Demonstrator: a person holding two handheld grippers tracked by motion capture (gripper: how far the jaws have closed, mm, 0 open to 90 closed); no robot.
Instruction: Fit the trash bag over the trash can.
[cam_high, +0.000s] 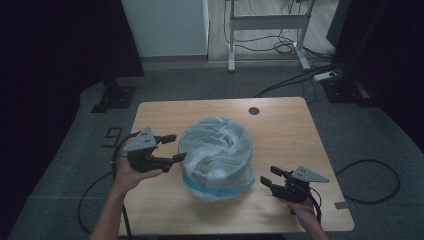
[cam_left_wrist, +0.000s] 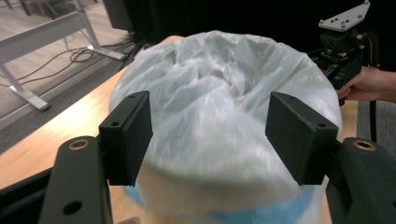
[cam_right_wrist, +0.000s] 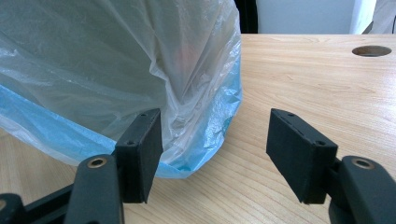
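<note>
A round bin (cam_high: 217, 150) stands in the middle of the wooden table (cam_high: 285, 135), covered by a translucent white plastic bag with a blue hem low on its side. My left gripper (cam_high: 177, 147) hangs just left of the bin, its jaws wide apart and aimed at it. In the left gripper view the bag (cam_left_wrist: 219, 93) lies beyond the open left gripper (cam_left_wrist: 208, 135), untouched. My right gripper (cam_high: 269, 175) rests low near the bin's front right, open. In the right gripper view the blue-hemmed bag (cam_right_wrist: 116, 60) lies past the left jaw of the right gripper (cam_right_wrist: 215, 144), with bare wood between the jaws.
A round cable hole (cam_high: 254, 111) sits near the table's far edge. Beyond the table stand a white desk frame (cam_high: 267, 22) with cables on the floor and a dark stand base (cam_high: 114, 97) at the left. Bare wood lies right of the bin.
</note>
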